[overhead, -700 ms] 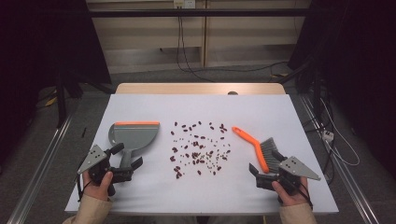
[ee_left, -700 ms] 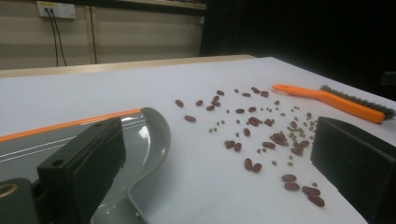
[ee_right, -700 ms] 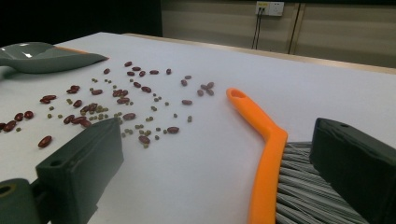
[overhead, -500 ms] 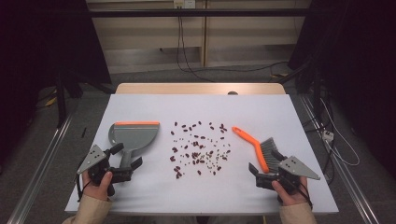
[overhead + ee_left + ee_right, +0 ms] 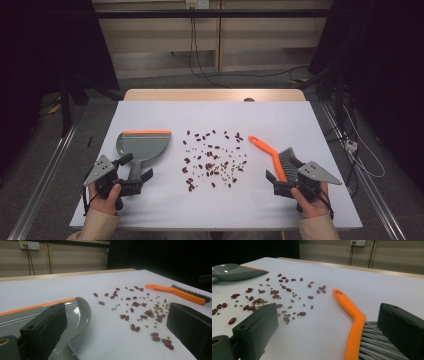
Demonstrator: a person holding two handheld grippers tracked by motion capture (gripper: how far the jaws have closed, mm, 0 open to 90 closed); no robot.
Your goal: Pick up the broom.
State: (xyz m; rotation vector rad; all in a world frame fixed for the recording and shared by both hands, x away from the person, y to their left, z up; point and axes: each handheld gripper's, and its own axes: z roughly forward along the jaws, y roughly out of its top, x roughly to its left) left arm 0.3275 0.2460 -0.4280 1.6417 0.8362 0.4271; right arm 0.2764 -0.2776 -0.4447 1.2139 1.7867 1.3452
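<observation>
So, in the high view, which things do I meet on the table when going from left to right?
left gripper → grey dustpan → scattered beans → orange brush → right gripper

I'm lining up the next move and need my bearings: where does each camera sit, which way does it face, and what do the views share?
High view: above the person's side, looking forward and down on the table; both hands and forearms enter from the bottom.
Left gripper view: rides the left hand-held gripper, looking over the dustpan toward the beans.
Right gripper view: rides the right hand-held gripper, looking along the brush.
Shared: dustpan, beans and brush.
</observation>
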